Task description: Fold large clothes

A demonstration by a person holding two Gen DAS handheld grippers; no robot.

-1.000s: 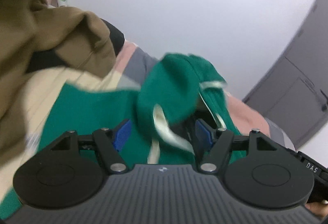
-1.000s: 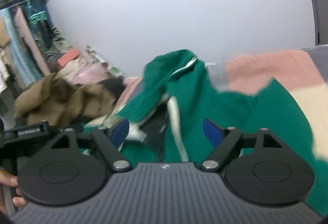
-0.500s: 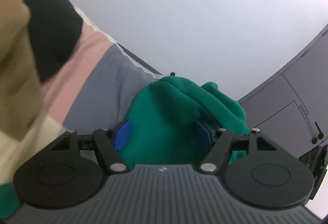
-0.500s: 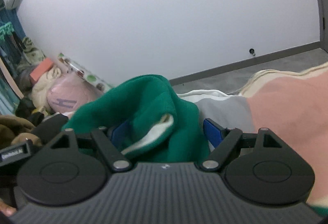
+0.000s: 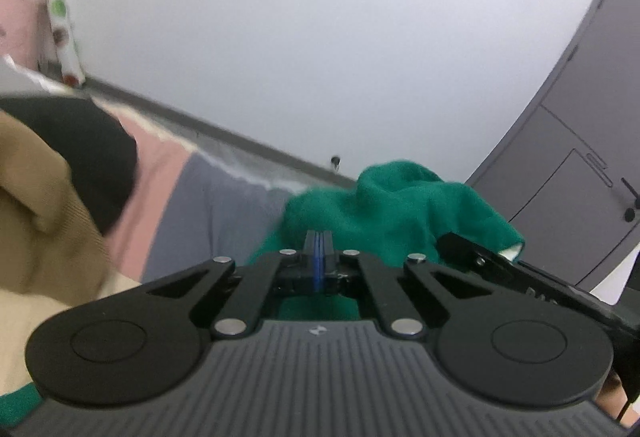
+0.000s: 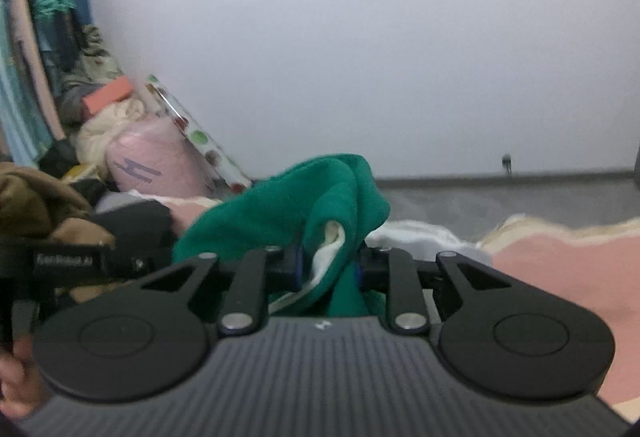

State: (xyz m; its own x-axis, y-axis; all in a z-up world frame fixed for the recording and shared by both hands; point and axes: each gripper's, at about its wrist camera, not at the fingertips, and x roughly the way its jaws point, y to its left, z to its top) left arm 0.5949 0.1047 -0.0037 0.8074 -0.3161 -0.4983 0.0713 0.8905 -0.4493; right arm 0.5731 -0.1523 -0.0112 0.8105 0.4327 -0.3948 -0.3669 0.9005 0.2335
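White wall fills the upper part of the left wrist view, meeting a grey floor along a dark skirting strip, with one grey door (image 5: pixel 576 165) at the right edge. Below lies a bed cover (image 5: pixel 208 205) in soft pink, grey and cream blocks, its far edge just short of the open floor. One tan garment (image 5: pixel 36 213) and one black cloth (image 5: pixel 92 157) crowd the left side. The left tongs (image 5: pixel 319 257) have just closed, blue pads together in a thin line; whether any cloth is pinched there cannot be told, though the green garment (image 5: pixel 400 205), fleecy and bunched into a rounded hump, sits directly behind and beneath them. From the right wrist view the same white wall runs down to bare grey floor, open on the right, while the left corner is packed with hanging clothes, a pink bundle (image 6: pixel 156 161) and a spotted wrapped roll (image 6: pixel 200 141). The right tongs (image 6: pixel 328 269) have just narrowed and clamp a thick fold of the green garment (image 6: pixel 280 209), its cream lining showing between the pads.
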